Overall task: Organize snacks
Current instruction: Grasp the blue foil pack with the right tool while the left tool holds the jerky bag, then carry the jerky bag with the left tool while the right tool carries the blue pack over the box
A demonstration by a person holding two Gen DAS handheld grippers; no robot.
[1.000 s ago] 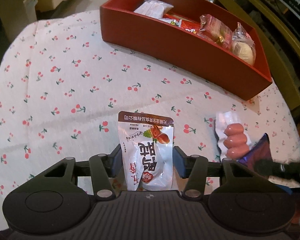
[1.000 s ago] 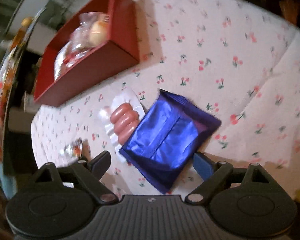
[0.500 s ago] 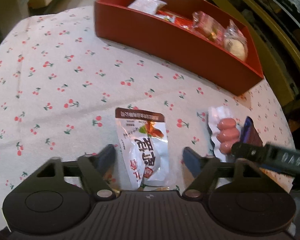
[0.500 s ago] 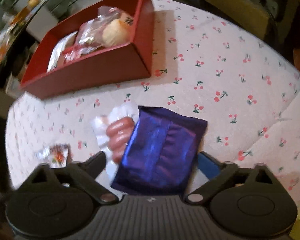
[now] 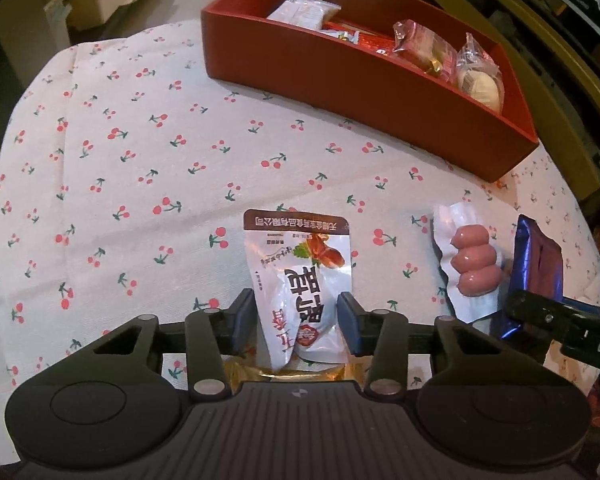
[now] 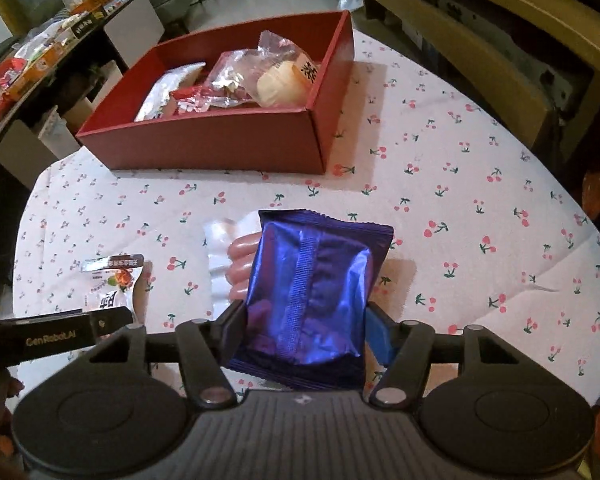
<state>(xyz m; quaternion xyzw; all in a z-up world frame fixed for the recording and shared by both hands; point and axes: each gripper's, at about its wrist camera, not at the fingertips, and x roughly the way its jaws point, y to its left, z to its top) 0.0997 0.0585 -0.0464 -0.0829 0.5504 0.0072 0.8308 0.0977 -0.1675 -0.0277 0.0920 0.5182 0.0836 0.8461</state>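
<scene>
Blue packet [image 6: 306, 292] pinched between right fingers [image 6: 374, 330]

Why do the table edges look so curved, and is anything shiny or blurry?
Left wrist view: the fisheye lens bows the cherry tablecloth and red box; everything is sharp. Right wrist view: same bowing, and the blue packet shows bright foil glare.

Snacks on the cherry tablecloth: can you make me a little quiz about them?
1. True or false: the red box is empty.
2. What colour is the packet between the right tool's fingers?
3. What lies beside the sausages: A) a spoon, B) the white pouch in the left tool, C) a cup?

Key: 1 false; 2 blue; 3 B.
</scene>
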